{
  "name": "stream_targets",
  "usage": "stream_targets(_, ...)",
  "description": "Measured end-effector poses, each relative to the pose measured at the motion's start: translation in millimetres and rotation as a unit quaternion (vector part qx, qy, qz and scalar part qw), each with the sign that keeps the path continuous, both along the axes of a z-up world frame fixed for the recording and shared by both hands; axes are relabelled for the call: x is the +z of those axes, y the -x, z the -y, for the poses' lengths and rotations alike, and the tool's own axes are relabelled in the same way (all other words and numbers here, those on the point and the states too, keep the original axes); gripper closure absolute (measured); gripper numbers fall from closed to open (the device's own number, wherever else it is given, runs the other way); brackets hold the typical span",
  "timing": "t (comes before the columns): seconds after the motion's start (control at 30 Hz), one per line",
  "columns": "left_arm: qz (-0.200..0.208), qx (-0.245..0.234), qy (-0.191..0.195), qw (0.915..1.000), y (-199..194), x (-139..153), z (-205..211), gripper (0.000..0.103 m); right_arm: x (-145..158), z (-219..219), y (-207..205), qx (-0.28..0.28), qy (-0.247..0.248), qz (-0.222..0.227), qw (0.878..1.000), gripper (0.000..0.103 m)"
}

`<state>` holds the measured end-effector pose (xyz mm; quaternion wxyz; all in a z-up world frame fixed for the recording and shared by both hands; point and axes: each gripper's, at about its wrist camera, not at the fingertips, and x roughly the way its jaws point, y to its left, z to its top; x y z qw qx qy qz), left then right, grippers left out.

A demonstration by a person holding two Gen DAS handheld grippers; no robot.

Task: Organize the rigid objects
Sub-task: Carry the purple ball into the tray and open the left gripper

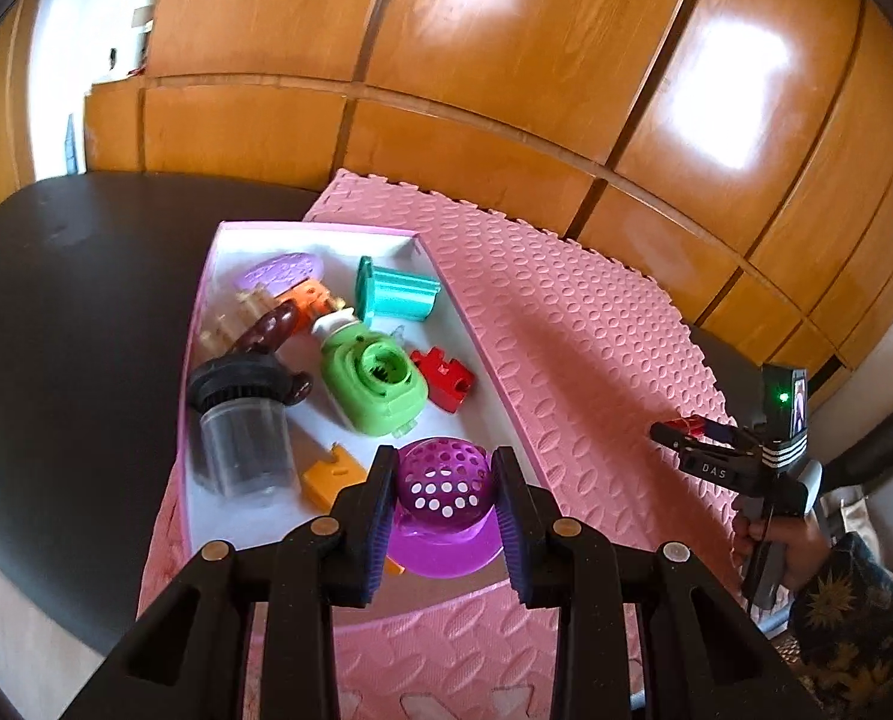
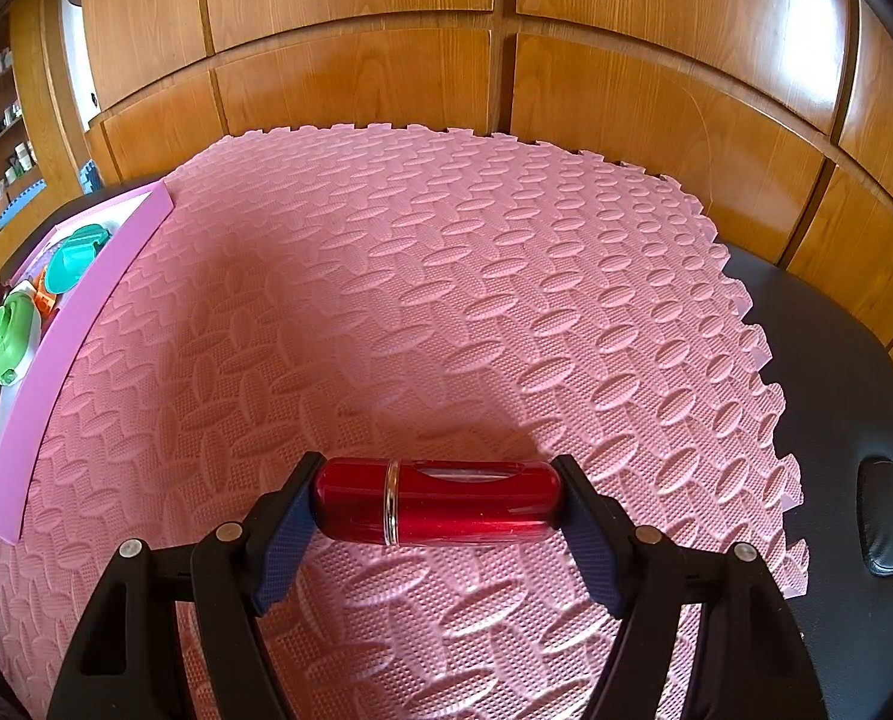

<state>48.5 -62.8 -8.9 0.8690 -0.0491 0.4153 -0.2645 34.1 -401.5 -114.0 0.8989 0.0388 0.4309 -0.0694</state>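
step: putting toys in the pink box (image 1: 482,360) | left claw (image 1: 444,516): squeezing the purple holey ball toy (image 1: 444,477), over the box's near end | right claw (image 2: 437,504): holding the red tube (image 2: 437,501) by its ends, above the pink mat (image 2: 446,300) | next: I let the ball go in a bare spot by the orange piece (image 1: 329,474), then bring the tube over.

Mat (image 2: 446,300): on the table (image 2: 854,360), wall panels (image 2: 506,30) behind it.
Box (image 1: 476,324): on the mat's left part — holds the jar (image 1: 239,438), camera toy (image 1: 374,381), block (image 1: 446,381).
Perforated ball (image 1: 446,480): over the box's near end.
Capsule (image 2: 434,501): right of the box — over the near mat.
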Motion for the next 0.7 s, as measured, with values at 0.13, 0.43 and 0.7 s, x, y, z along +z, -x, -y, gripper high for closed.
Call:
stream_targets(0.13,0.004,-0.023,-0.016,0.9996,-9,-6,23,0.071,0,0,0,0.000,0.001,0.000,1.000,0.028)
stream_targets(0.43,-0.007,-0.030,-0.075,0.9967,-36,-38,51,0.071,0,1,-1,-0.001,0.000,0.000,1.000,0.028)
stream_targets(0.7,0.002,-0.015,-0.078,0.9968,-31,-37,42,0.056,0,1,0,-0.001,0.000,0.000,1.000,0.028)
